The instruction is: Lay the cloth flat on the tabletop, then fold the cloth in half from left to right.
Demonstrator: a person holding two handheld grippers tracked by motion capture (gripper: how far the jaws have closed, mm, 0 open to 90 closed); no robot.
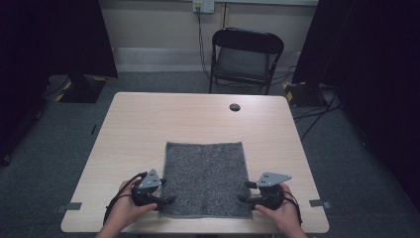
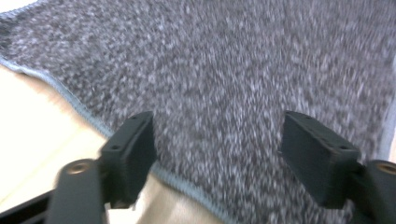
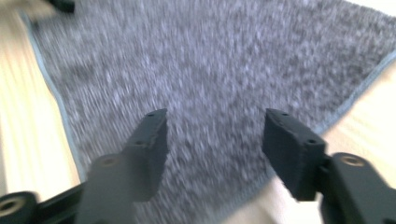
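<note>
The grey cloth [image 1: 205, 179] lies flat on the desk [image 1: 148, 124], close to the near edge and about midway between the side edges — speckled, nubbly, with a thin paler hem. The left gripper [image 1: 166, 194] sits at its near-left corner and the right gripper [image 1: 243, 192] at its near-right corner, both with jaws spread and nothing pinched. To grasp well, each should probably straddle the hem at its corner and close together — evenly, so the cloth lifts without skewing.
</note>
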